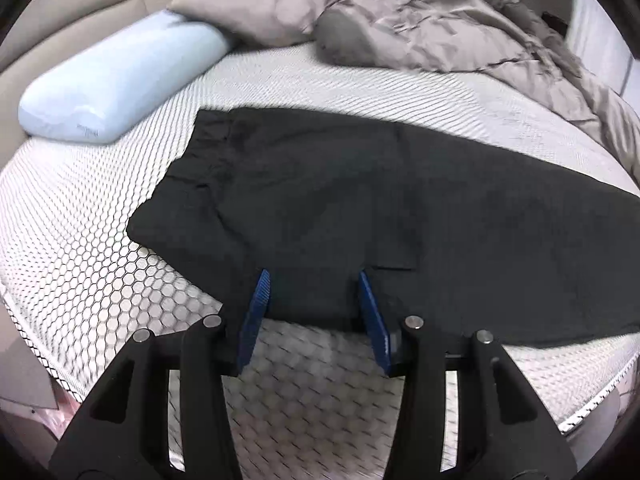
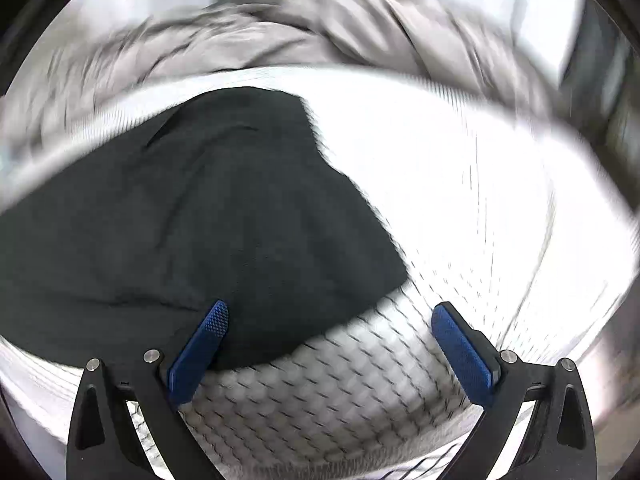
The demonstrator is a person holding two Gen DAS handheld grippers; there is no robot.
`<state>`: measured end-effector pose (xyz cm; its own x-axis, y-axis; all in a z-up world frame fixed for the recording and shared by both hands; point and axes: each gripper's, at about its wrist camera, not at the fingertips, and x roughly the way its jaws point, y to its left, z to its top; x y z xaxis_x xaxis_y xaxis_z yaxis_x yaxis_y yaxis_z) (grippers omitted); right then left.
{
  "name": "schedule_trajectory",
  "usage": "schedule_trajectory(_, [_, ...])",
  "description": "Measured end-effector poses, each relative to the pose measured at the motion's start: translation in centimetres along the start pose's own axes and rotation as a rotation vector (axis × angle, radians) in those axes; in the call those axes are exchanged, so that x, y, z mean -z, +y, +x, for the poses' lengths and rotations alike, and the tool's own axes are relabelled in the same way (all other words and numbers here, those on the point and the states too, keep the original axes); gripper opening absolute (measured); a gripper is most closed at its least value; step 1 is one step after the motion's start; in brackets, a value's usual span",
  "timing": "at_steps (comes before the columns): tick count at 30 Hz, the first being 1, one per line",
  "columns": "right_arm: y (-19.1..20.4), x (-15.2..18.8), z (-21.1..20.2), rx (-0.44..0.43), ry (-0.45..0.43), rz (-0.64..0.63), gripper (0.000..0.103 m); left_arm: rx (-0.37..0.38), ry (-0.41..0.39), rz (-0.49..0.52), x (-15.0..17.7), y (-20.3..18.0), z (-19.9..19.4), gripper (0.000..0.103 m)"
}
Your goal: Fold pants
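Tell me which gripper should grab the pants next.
Probably the left gripper: its open fingers straddle the near edge of the pants. The right gripper, also open, sits mostly over bare mattress.

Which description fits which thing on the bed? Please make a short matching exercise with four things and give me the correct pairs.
Things:
1. pants
2. pillow
3. blanket
4. mattress cover

Descriptions:
A. pale blue, lying near the headboard
B. white with a honeycomb pattern
C. black, spread flat on the bed
D. grey-beige, crumpled at the far side

Right pairs: 1-C, 2-A, 3-D, 4-B
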<state>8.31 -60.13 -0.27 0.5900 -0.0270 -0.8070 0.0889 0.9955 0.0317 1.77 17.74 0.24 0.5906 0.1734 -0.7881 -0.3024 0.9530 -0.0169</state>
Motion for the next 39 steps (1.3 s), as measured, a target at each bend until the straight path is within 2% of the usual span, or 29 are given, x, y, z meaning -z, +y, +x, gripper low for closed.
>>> schedule_trajectory(3, [0.8, 0.0, -2.4, 0.020, -0.076, -0.053, 0.100, 0.022, -0.059, 0.026, 0.7, -2.3, -3.2, 0.045])
schedule_trajectory(5, [1.9, -0.2, -4.1, -0.001, -0.130, -0.078, 0.100, 0.067, -0.081, 0.027, 0.4, -4.4, -4.6, 0.054])
schedule_trajectory(7, [4.0, -0.8, -5.3, -0.033, -0.160, -0.120, 0.100, 0.125, -0.097, 0.030, -0.1, -6.9, -5.5, 0.068])
schedule_trajectory(8, [4.9, -0.9, -5.6, -0.042, -0.166, -0.138, 0.100, 0.176, -0.101, 0.051, -0.4, -8.8, -5.8, 0.077])
schedule_trajectory(11, [8.9, -1.3, -4.6, -0.108, -0.144, -0.213, 0.100, 0.280, -0.130, 0.085, -1.2, -13.6, -5.8, 0.087])
schedule_trajectory(13, [11.7, -1.3, -3.0, -0.134, -0.112, -0.275, 0.100, 0.356, -0.097, 0.090, -1.5, -17.2, -4.4, 0.093])
schedule_trajectory(15, [14.8, -1.3, -1.1, -0.165, -0.086, -0.337, 0.100, 0.439, -0.018, 0.098, -1.3, -20.9, -2.2, 0.094])
schedule_trajectory(16, [16.1, -0.6, -0.8, -0.178, -0.075, -0.354, 0.100, 0.451, 0.028, 0.110, -0.9, -22.3, -1.2, 0.094])
schedule_trajectory(17, [17.3, -0.4, 0.1, -0.184, -0.049, -0.377, 0.100, 0.445, 0.071, 0.130, -0.4, -23.5, -0.1, 0.094])
schedule_trajectory(18, [18.1, 0.0, 0.8, -0.155, -0.031, -0.411, 0.100, 0.417, 0.097, 0.158, 0.1, -24.4, 0.6, 0.094])
schedule_trajectory(20, [18.3, 0.5, 0.9, -0.086, -0.062, -0.473, 0.100, 0.334, 0.076, 0.224, 1.2, -24.9, 1.2, 0.093])
schedule_trajectory(23, [15.5, 0.6, 0.2, 0.100, -0.097, -0.504, 0.100, 0.283, 0.023, 0.290, 2.5, -23.6, 0.8, 0.095])
schedule_trajectory(24, [13.2, 0.3, 0.4, 0.202, -0.093, -0.483, 0.100, 0.262, 0.019, 0.290, 2.4, -22.4, 0.8, 0.095])
schedule_trajectory(27, [8.4, -0.6, 0.4, 0.283, -0.060, -0.363, 0.100, 0.229, 0.020, 0.236, 2.0, -20.1, 0.4, 0.094])
schedule_trajectory(28, [7.6, -0.9, 0.1, 0.273, -0.049, -0.326, 0.100, 0.228, 0.017, 0.218, 1.6, -19.7, 0.2, 0.092])
schedule_trajectory(31, [7.9, -1.4, -1.6, 0.259, -0.079, -0.308, 0.100, 0.323, -0.015, 0.214, 0.7, -20.2, -1.4, 0.091])
schedule_trajectory(33, [10.2, -1.5, -2.7, 0.182, -0.102, -0.343, 0.100, 0.381, -0.018, 0.266, 0.7, -22.7, -2.0, 0.092])
schedule_trajectory(35, [12.5, -1.9, -2.9, 0.091, -0.117, -0.377, 0.100, 0.396, -0.016, 0.324, 0.8, -26.0, -1.8, 0.092])
schedule_trajectory(38, [16.1, -2.2, -1.5, -0.043, -0.087, -0.412, 0.100, 0.448, 0.062, 0.406, 1.9, -30.5, -0.1, 0.091])
schedule_trajectory(39, [16.8, -2.2, -0.8, -0.089, -0.072, -0.410, 0.100, 0.442, 0.092, 0.444, 2.4, -31.3, 0.6, 0.092])
